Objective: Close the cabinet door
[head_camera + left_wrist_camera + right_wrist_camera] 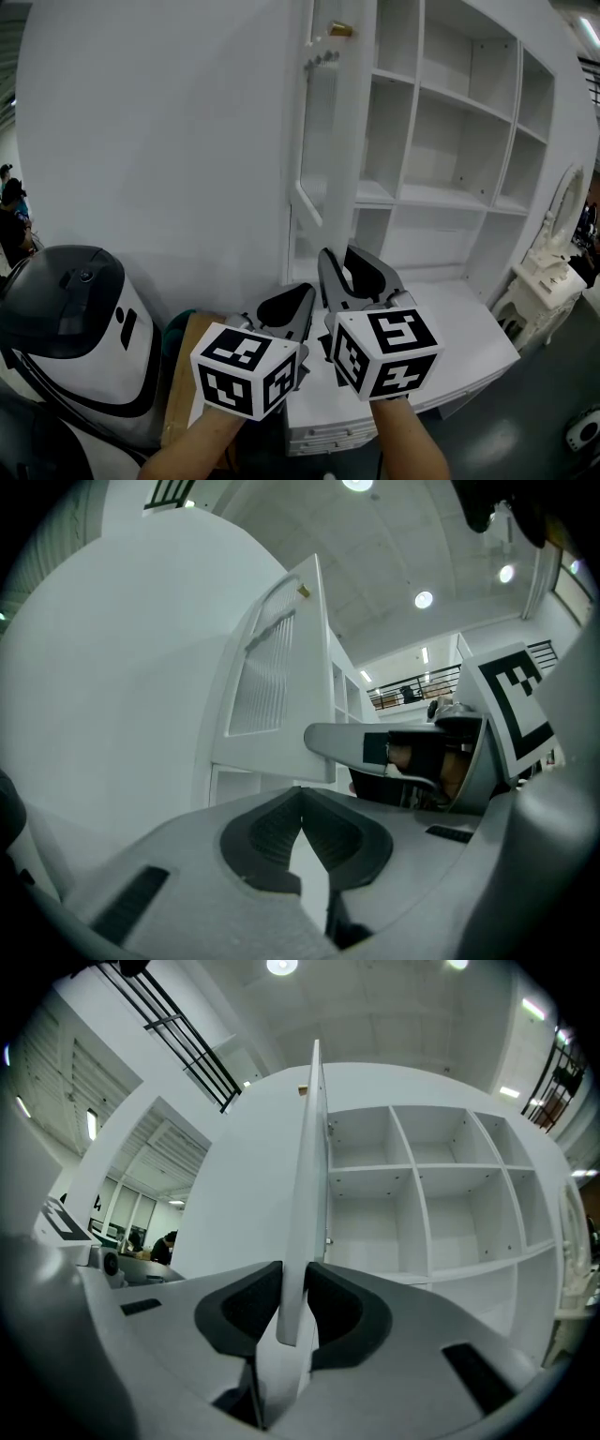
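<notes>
The door [305, 1213] stands open, edge-on to the right tongs [292, 1277], with the cabinet [422, 1194] shelves bare at its 3 o'clock. The door's free lower edge sits between the right tongs, whose pads lie against both faces. They appear to pinch it, though how firmly is hard to tell from here. So the step in hand looks like taking hold before the swing. Next, the door should be carried along its hinge arc toward 3 o'clock, with the grip loosened before the edge meets the frame so the tongs are not trapped. The left tongs [301, 797] are pressed together on nothing, at 9 o'clock of the right ones. Both hands point about level at the cabinet, forearms side by side.
</notes>
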